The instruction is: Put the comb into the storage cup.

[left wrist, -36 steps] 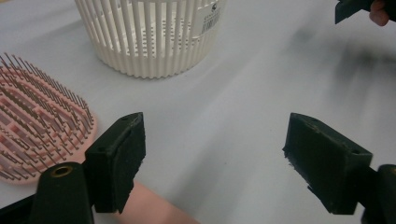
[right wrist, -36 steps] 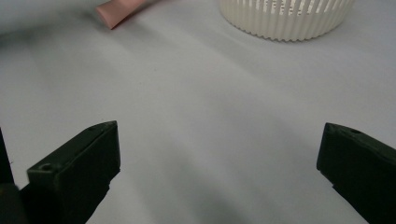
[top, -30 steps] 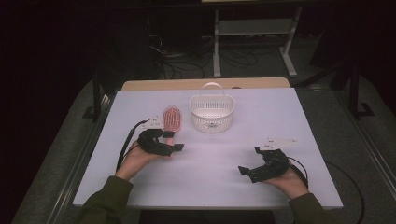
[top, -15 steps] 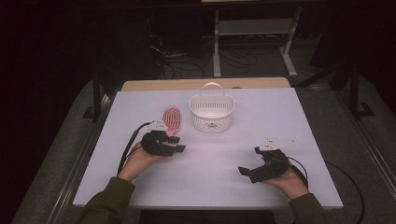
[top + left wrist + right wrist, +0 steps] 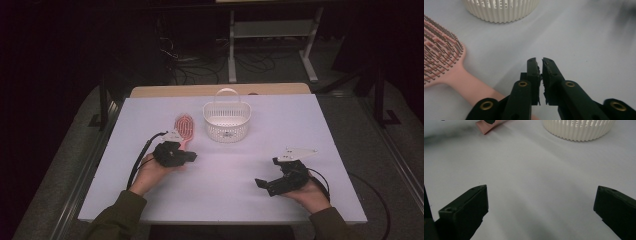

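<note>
A pink hairbrush (image 5: 184, 125) lies bristles up on the white table (image 5: 310, 120), left of a white slatted basket (image 5: 226, 125). My left gripper (image 5: 192, 157) rests over the brush's handle end and points right. In the left gripper view its jaws have just been closing and now meet with nothing between them (image 5: 539, 60). There the brush (image 5: 441, 57) lies to the left, its handle running under the left jaw. My right gripper (image 5: 260, 182) sits at the front right, wide open over bare table (image 5: 541, 200).
The basket (image 5: 499, 10) stands at the back middle and looks empty from above; its wall (image 5: 579, 128) also shows in the right gripper view. A wooden board edge (image 5: 220, 90) lies behind the table. Dark floor, cables and a metal stand are beyond.
The left gripper's jaws look closer together than before. Both hands have hardly moved, and the brush and basket lie where they were.
</note>
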`<state>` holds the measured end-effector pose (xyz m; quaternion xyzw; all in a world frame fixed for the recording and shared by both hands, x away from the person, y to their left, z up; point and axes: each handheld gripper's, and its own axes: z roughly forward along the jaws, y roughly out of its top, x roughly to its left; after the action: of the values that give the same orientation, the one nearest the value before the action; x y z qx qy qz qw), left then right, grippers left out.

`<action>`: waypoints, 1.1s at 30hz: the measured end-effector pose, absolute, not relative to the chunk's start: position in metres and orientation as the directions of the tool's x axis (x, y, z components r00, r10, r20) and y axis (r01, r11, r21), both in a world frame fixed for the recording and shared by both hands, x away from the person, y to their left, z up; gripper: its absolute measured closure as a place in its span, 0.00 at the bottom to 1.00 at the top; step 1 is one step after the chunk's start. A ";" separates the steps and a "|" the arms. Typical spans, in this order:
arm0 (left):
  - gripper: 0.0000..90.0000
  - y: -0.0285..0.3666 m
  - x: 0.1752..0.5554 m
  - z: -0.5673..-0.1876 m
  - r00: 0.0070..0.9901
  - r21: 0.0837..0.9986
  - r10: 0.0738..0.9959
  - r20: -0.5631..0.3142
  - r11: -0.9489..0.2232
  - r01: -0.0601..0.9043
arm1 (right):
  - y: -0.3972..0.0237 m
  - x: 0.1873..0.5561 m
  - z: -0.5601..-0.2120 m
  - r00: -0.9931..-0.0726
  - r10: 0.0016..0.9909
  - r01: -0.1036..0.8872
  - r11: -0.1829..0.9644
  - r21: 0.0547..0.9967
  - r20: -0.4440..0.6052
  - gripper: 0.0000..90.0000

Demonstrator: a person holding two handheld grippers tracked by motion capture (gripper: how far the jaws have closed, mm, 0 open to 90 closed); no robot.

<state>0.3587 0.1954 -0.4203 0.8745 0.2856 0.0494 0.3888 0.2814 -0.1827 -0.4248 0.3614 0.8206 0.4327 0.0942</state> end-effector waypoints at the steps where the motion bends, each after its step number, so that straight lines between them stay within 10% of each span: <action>1: 0.99 0.195 0.359 -0.421 0.832 0.705 0.538 -0.134 -0.539 0.462 | -0.183 0.281 -0.425 -0.721 0.675 0.512 0.365 0.778 0.158 0.00; 33: 1.00 0.195 0.360 -0.431 0.810 0.607 0.578 -0.104 -0.608 0.512 | -0.183 0.282 -0.425 -0.719 0.677 0.515 0.365 0.776 0.159 0.00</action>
<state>0.3604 0.1950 -0.4312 0.8951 0.3042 0.0513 0.3219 0.2816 -0.1830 -0.4248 0.3628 0.8208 0.4311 0.0939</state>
